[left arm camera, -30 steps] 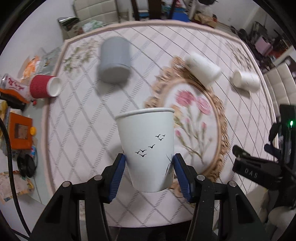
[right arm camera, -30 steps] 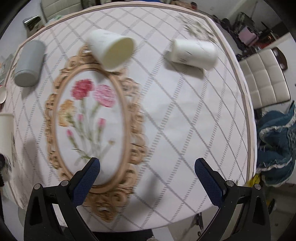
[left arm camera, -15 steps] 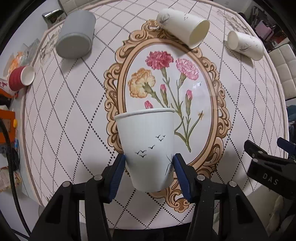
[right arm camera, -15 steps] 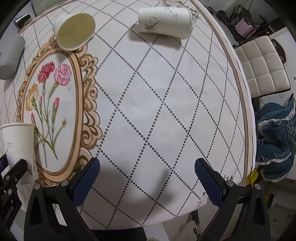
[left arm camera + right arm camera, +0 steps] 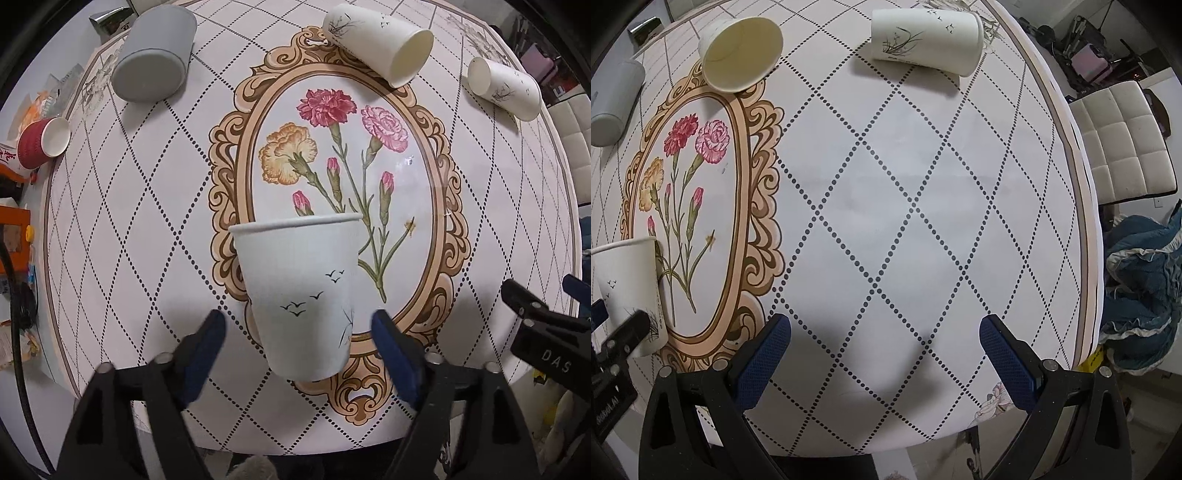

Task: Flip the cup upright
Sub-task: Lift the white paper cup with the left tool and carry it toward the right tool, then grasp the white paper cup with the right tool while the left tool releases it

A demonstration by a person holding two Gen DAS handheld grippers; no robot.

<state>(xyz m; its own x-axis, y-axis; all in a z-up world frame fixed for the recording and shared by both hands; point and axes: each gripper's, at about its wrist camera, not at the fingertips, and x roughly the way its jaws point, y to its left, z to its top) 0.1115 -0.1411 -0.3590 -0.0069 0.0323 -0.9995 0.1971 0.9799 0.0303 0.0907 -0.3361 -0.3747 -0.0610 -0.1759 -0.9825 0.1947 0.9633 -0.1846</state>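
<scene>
The surface (image 5: pixel 122 206), a round top with a diamond grid and an oval flower print, carries several cups lying on their sides: a grey cup (image 5: pixel 153 55) at the far left, a white cup with its mouth open toward the centre (image 5: pixel 380 46), another white one beyond it to the right (image 5: pixel 506 90), and a small red cup (image 5: pixel 42 142) at the left edge. Near the front edge, on the lower rim of the oval frame, the bird-printed cup (image 5: pixel 303 295) stands mouth up, so the flip for this one looks done and the step in hand is the release. The left gripper (image 5: pixel 299 350) has its jaws spread apart on either side of the cup's lower wall, with a clear gap on both sides, grasping nothing; whether the cup's base sits fully flat is hard to judge through the fisheye. The next move probably calls for drawing the left gripper straight back without brushing the cup, then going for a lying cup. The right gripper (image 5: pixel 884 347) hangs over bare cloth with jaws wide and empty.
</scene>
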